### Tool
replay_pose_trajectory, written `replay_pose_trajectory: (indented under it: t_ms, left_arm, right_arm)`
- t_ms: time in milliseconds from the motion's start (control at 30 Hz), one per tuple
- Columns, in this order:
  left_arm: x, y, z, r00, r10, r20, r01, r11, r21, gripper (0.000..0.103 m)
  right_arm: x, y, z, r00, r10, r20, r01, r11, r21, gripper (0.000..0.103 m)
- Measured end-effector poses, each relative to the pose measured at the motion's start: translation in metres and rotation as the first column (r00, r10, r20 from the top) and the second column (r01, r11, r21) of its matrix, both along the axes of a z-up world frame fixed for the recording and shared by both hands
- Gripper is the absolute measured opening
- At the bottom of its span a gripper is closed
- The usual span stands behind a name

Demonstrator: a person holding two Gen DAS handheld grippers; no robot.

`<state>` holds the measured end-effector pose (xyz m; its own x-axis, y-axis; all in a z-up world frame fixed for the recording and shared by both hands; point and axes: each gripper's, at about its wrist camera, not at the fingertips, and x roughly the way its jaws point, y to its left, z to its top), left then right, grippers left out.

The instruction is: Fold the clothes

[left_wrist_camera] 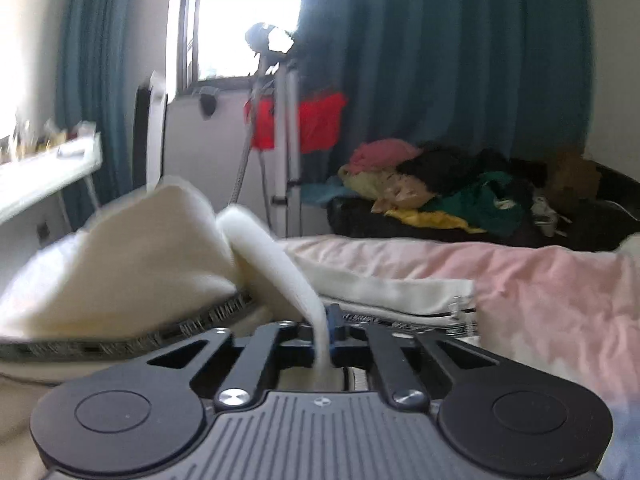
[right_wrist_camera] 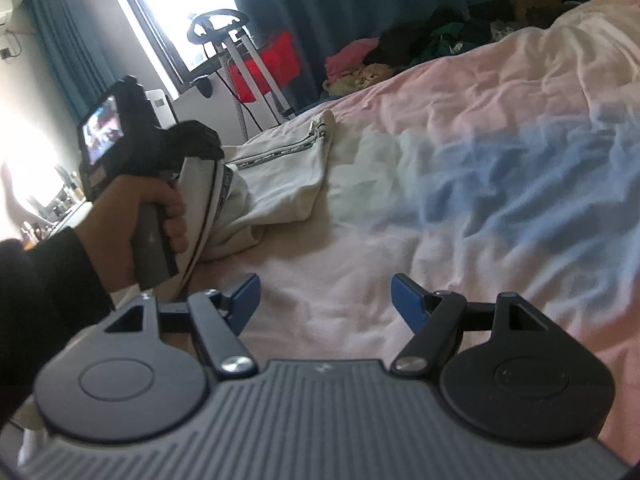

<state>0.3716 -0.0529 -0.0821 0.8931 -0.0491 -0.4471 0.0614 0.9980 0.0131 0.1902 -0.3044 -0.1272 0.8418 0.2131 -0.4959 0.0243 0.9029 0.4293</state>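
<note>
In the left wrist view, the left gripper (left_wrist_camera: 326,332) is seen at the bottom middle. Its jaws are closed tight on a fold of the cream garment (left_wrist_camera: 132,256), which is lifted up at the left of the frame. A dark printed band is seen along the garment's edge. The rest of the garment is laid flat on the pink bed cover (left_wrist_camera: 540,280) at the right. A red basket (left_wrist_camera: 316,124) is seen in the upper middle, behind a metal stand (left_wrist_camera: 286,136); what is inside it cannot be told. A pile of clothes (left_wrist_camera: 436,184) is heaped past the bed, in front of the teal curtains (left_wrist_camera: 460,48). A white desk (left_wrist_camera: 44,176) is seen at the left.

In the right wrist view, the right gripper (right_wrist_camera: 324,300) is seen at the bottom, its blue fingers (right_wrist_camera: 406,296) spread wide apart with nothing between them. It is held over the bed cover (right_wrist_camera: 480,140). At the left, the other gripper (right_wrist_camera: 200,148) is held by a hand (right_wrist_camera: 132,216) in a dark sleeve, and the garment (right_wrist_camera: 276,176) is draped from it down onto the bed. The bright window (right_wrist_camera: 180,4) is seen at the top.
</note>
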Motion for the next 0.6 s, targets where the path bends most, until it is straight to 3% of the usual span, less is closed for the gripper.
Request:
replay_pose_trajectory:
  t_ms: [200,367,467,600]
  left_arm:
    - [-0.092,0.022,0.038,0.996,-0.048,0.069,0.048,0.999,-0.006,0.002]
    - [-0.194,0.039,0.061,0.986,-0.115,0.119,0.113,0.993,0.023,0.002]
    - [-0.248,0.047,0.059,0.985,-0.150,0.087,0.151,0.988,-0.003,0.002]
    - [-0.304,0.061,0.035,0.983,-0.181,0.013,0.182,0.983,-0.030,0.002]
  right_arm:
    - [-0.015,0.004,0.015,0.998,0.014,0.053,-0.013,1.000,-0.004,0.075]
    - [-0.036,0.003,0.031,0.995,0.011,0.100,-0.011,1.000,-0.002,0.075]
    - [-0.046,0.005,0.040,0.992,0.005,0.126,-0.003,1.000,-0.017,0.075]
    - [-0.058,0.006,0.045,0.990,0.002,0.139,-0.002,1.000,0.003,0.075]
